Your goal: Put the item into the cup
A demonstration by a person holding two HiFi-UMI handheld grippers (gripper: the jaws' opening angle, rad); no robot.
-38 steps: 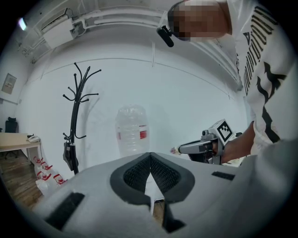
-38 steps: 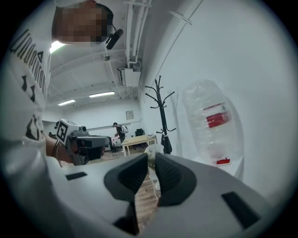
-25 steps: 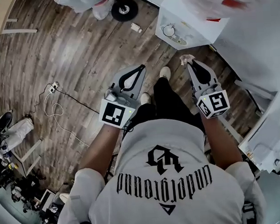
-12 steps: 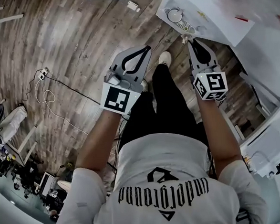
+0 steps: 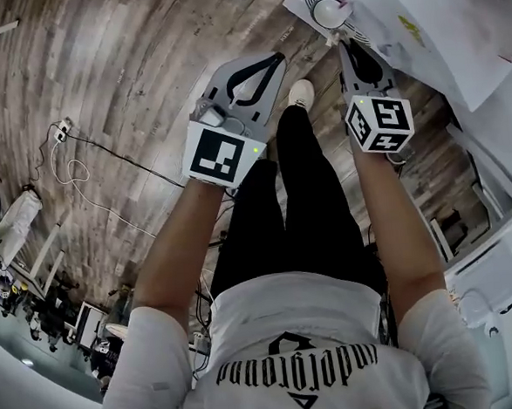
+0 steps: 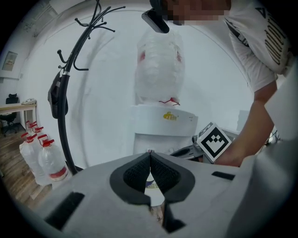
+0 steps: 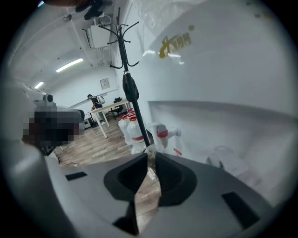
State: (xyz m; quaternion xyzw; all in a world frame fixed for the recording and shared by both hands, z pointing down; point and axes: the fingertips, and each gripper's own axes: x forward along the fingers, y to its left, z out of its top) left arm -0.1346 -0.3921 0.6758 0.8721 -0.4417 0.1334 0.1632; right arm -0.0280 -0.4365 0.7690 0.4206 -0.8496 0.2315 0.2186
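A small pale crumpled item is pinched at the tips of my right gripper, which is shut on it. In the head view my right gripper reaches to the front edge of the water dispenser's drip tray. Just past its tips a white cup stands on that tray. My left gripper hangs over the floor to the left of the right one. Its jaws meet at the tips and nothing is between them. The left gripper view shows those jaws shut too.
The white water dispenser fills the top right, with a bottle on top and red taps. To its left stand a black coat stand and several water bottles. A cable lies on the wooden floor.
Both grippers have moved forward toward the dispenser. The right gripper's tips now reach the drip tray, close to the cup. Neither gripper's jaws have visibly changed.
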